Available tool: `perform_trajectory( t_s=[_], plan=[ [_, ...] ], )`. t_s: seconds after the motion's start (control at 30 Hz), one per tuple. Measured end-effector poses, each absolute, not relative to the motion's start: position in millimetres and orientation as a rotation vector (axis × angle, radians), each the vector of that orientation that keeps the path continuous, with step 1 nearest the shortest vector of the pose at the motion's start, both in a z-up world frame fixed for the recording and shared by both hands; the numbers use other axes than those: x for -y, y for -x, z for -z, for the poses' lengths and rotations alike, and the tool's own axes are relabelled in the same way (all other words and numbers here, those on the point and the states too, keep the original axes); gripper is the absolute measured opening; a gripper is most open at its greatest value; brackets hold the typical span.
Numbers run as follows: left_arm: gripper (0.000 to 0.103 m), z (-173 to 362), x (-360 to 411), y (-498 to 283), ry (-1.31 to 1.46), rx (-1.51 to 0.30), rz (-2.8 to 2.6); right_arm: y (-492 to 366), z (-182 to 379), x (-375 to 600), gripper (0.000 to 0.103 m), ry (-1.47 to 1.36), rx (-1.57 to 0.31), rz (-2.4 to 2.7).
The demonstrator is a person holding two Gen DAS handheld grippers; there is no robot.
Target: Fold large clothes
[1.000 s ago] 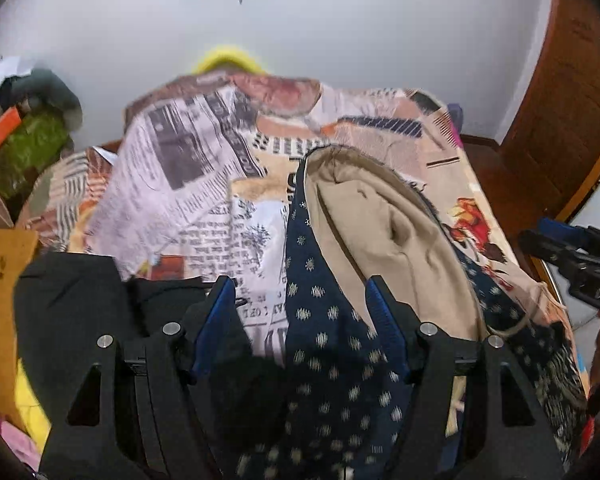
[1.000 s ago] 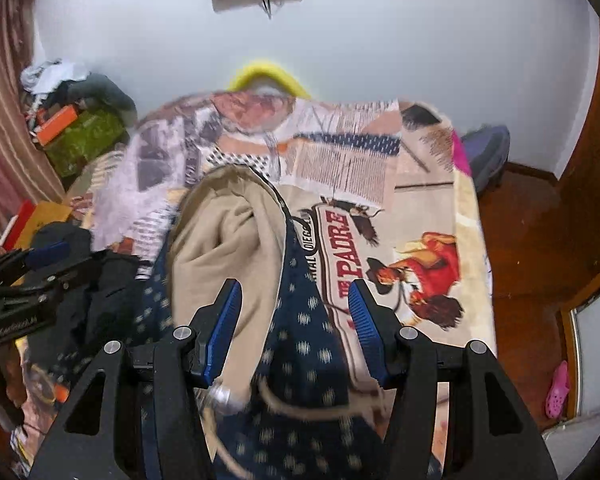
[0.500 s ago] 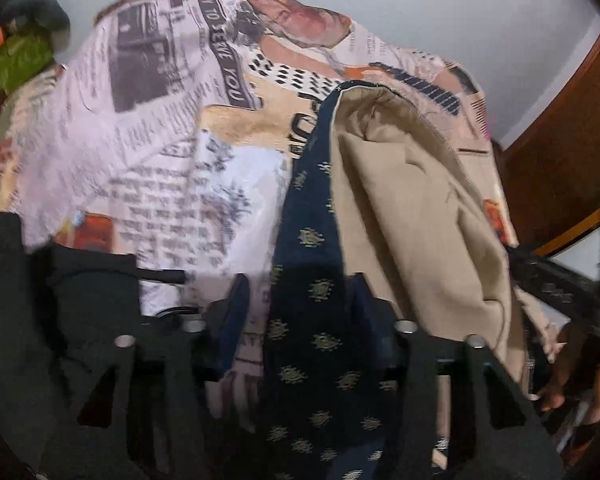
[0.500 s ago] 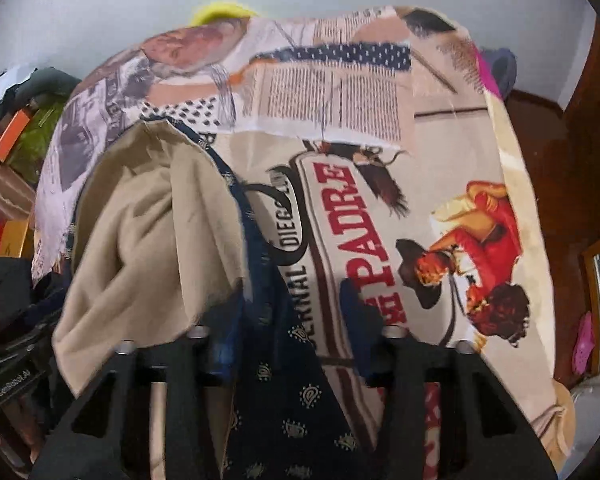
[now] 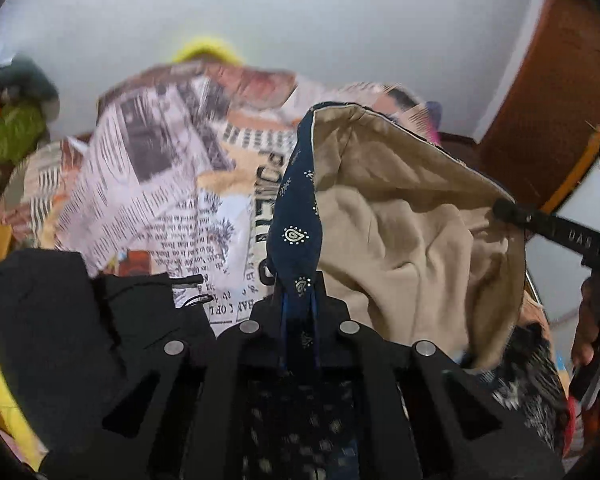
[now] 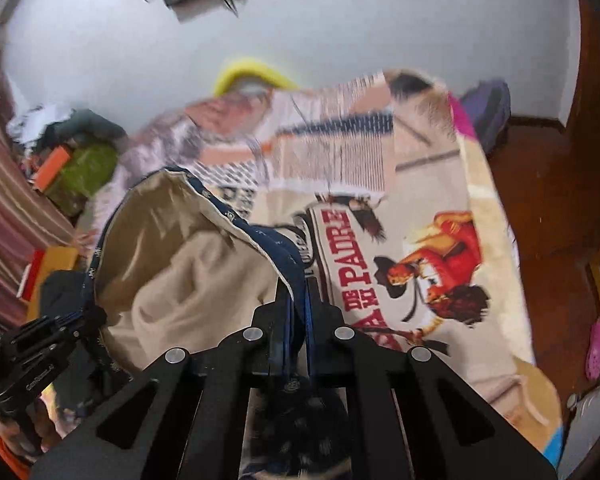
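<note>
A large navy garment [image 5: 296, 200] with small pale motifs and a beige lining [image 5: 400, 220] is lifted over the bed. In the left wrist view my left gripper [image 5: 298, 292] has its jaws closing, with the pads pressed on the navy edge. My right gripper [image 6: 298, 292] is closing likewise, pinching the garment's [image 6: 188, 248] other navy hem. The cloth hangs open between them, lining showing. Each tool appears in the other's view: the right gripper [image 5: 540, 224] at the right, the left gripper [image 6: 40, 344] at the lower left.
A bedspread [image 6: 420, 200] printed with newspaper and poster images covers the bed. Black clothing [image 5: 60, 320] lies at the near left. A clutter pile [image 5: 12, 128] sits far left, a purple bag [image 6: 488, 108] and wooden floor to the right, a wooden door [image 5: 548, 100] beyond.
Both grippers went from wide open over the garment to shut on its navy edges. They dipped toward the cloth, then rose with it, so the garment now hangs lifted.
</note>
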State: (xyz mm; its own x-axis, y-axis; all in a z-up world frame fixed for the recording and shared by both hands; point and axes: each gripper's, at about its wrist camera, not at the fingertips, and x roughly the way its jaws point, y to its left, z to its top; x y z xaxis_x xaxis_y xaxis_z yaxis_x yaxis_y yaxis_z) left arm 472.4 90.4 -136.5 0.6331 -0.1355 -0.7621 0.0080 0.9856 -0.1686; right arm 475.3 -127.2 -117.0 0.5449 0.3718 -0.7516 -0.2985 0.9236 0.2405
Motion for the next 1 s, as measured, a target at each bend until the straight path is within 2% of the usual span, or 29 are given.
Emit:
perform_trajectory(
  t_s=[0.23, 0.4, 0.57, 1.0],
  plan=[
    [0.008, 84.3, -71.8, -394.4, 0.117, -0.794, 0.172, -393.3, 67.3, 154.6, 0.005, -0.049, -0.803, -0.493],
    [0.008, 78.6, -69.6, -342.8, 0.122, -0.797, 0.222, -331.8, 61.0, 172.9, 0.005, -0.012, -0.773, -0.537],
    [0.008, 98.7, -67.2, -299.9, 0.125, -0.836, 0.225, -294.3, 79.5, 189.0, 0.005, 0.009, -0.8, -0.518],
    [0.008, 210.3, -65.2, -249.9, 0.096, -1.011, 0.096, -260.8, 174.3, 234.8, 0.005, -0.001, -0.993, -0.357]
  ],
)
